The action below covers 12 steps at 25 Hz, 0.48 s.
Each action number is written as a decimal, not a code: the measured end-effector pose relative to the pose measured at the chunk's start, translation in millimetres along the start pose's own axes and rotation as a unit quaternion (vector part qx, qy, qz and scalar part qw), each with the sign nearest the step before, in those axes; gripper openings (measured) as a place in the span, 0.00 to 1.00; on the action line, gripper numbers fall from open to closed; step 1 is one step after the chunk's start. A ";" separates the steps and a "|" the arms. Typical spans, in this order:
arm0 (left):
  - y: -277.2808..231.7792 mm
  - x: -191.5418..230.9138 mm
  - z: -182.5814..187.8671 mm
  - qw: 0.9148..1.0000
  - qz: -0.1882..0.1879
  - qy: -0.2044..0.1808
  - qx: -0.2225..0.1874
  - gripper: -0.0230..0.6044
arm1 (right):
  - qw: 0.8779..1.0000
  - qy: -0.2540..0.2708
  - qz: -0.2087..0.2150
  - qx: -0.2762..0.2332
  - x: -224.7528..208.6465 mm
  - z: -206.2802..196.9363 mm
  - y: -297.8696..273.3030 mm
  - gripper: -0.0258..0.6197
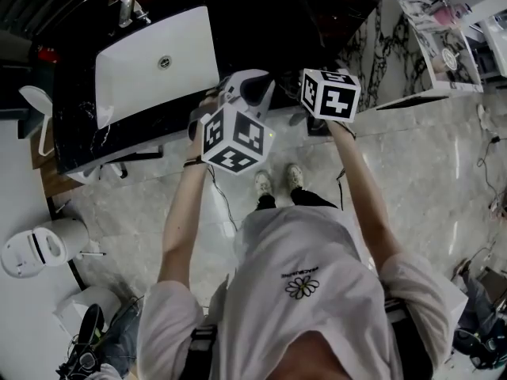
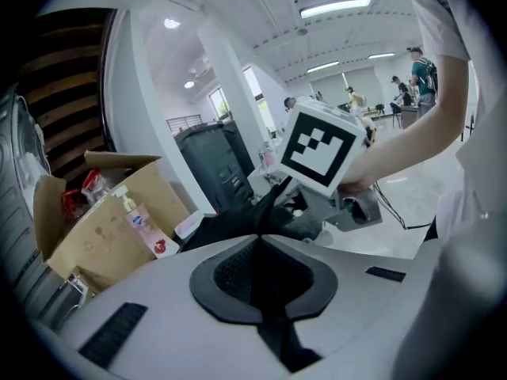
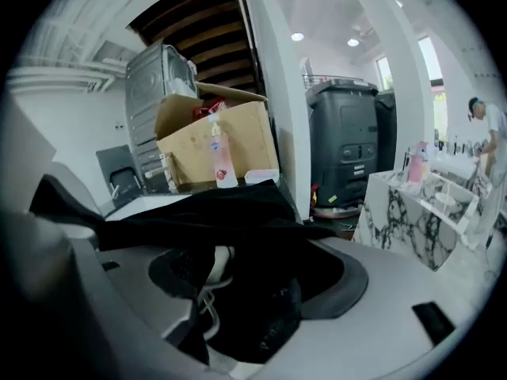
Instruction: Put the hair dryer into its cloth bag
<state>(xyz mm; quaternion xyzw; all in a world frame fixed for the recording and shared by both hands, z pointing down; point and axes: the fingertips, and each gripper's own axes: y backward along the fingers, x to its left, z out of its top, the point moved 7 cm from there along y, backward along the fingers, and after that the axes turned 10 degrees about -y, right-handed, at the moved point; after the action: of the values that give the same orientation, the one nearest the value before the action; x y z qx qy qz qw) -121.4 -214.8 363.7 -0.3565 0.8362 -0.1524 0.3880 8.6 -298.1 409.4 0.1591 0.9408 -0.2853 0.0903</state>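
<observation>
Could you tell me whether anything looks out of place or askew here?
The black cloth bag lies draped across the right gripper, whose jaws stand wide open around it without pressing. Only the left gripper, shut on a fold, holds it. A white cord shows among the cloth between the right jaws.

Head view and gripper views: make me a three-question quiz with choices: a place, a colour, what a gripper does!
1. Where is the white sink in the head view? A. upper left B. bottom middle C. lower right
2. What colour is the cloth bag? A. red B. black C. yellow
3. How are the left gripper's jaws? A. apart, empty B. shut on the cloth bag C. out of view
A: it sits upper left, in the black counter. B: the cloth looks black. B: the jaws pinch black cloth.
</observation>
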 end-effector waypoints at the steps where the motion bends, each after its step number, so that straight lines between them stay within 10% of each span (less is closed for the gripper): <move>1: 0.0 -2.6 0.6 1.000 -0.001 -0.005 0.002 0.07 | 1.000 0.024 -0.005 0.001 -2.2 -4.4 7.1 0.46; 12: -9.6 -35.7 -0.7 0.998 -0.029 -0.055 0.021 0.07 | 0.960 0.268 -0.078 0.002 -25.7 -38.6 47.5 0.46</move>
<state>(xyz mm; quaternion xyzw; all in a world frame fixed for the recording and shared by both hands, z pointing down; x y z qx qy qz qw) -101.4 -196.1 388.5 -0.3800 0.7997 -0.1610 0.4361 46.2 -245.3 423.7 0.1557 0.9395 -0.2406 -0.1879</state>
